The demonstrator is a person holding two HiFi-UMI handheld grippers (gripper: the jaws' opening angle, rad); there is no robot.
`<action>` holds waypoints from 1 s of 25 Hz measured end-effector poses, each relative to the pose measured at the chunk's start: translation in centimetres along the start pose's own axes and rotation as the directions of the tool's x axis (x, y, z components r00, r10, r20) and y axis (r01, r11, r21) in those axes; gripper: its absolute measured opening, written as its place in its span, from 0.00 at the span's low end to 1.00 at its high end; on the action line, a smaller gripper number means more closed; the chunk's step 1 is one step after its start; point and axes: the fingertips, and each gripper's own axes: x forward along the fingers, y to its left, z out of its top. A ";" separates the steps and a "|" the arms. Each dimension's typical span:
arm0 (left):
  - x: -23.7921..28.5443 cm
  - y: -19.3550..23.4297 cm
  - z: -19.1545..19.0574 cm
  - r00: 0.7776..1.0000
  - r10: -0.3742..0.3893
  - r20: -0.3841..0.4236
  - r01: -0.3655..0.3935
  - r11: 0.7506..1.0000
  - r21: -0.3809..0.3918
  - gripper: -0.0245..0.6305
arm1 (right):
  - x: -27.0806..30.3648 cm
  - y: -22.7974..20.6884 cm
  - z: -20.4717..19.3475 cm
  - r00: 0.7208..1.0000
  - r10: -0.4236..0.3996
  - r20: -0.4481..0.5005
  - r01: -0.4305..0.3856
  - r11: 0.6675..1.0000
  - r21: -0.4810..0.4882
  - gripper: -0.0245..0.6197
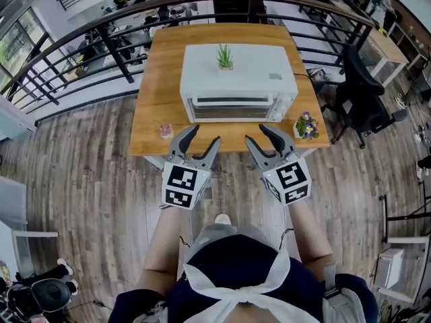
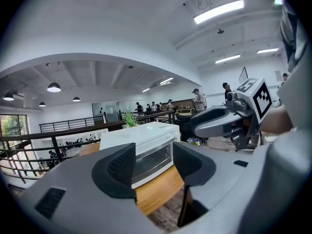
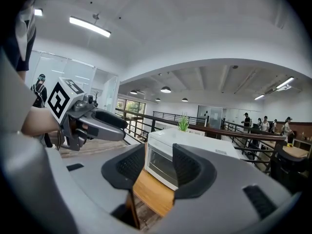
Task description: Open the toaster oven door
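One boxy white toaster oven (image 1: 249, 81)

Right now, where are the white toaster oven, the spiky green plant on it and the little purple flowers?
White box-shaped toaster oven (image 1: 259, 79): head view, bare top panel.
Spiky green potted plant (image 1: 224, 54): head view, its leaves.
Small pot of purple flowers (image 1: 306, 124): head view, the blossoms.

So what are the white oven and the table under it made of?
The toaster oven looks like white painted metal, smooth with a soft sheen; its door seems dark glass, being see-through. The table looks like orange-brown wood with faint grain, maybe just a wood-look top.
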 end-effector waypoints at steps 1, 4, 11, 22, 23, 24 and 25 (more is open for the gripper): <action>0.3 0.3 -0.1 1.000 -0.005 -0.004 0.005 1.000 0.004 0.39 | 0.3 -0.1 0.1 1.000 -0.004 -0.003 0.004 1.000 -0.005 0.31; 1.2 1.1 -0.2 1.000 -0.020 -0.012 0.020 1.000 0.013 0.39 | 0.8 -0.6 0.4 1.000 -0.014 -0.003 0.014 1.000 -0.012 0.32; 3.1 0.9 -0.3 0.997 -0.066 -0.047 0.069 0.996 0.058 0.39 | 1.3 -1.2 -0.2 0.999 -0.015 -0.040 0.014 1.000 -0.025 0.32; 6.2 2.2 -2.2 0.988 -0.076 -0.136 0.090 0.990 0.105 0.39 | 3.7 -3.1 -2.1 0.993 0.008 -0.114 -0.014 0.999 -0.047 0.34; 6.5 2.4 -2.4 0.987 -0.074 -0.143 0.090 0.990 0.108 0.39 | 4.0 -3.3 -2.2 0.992 0.009 -0.122 -0.014 0.999 -0.041 0.34; 6.7 2.7 -2.6 0.986 -0.072 -0.151 0.089 0.990 0.111 0.39 | 4.3 -3.6 -2.4 0.992 0.009 -0.127 -0.014 0.999 -0.040 0.34; 7.0 3.0 -2.8 0.985 -0.068 -0.157 0.086 0.990 0.115 0.39 | 4.7 -3.9 -2.6 0.991 0.007 -0.131 -0.013 0.999 -0.043 0.34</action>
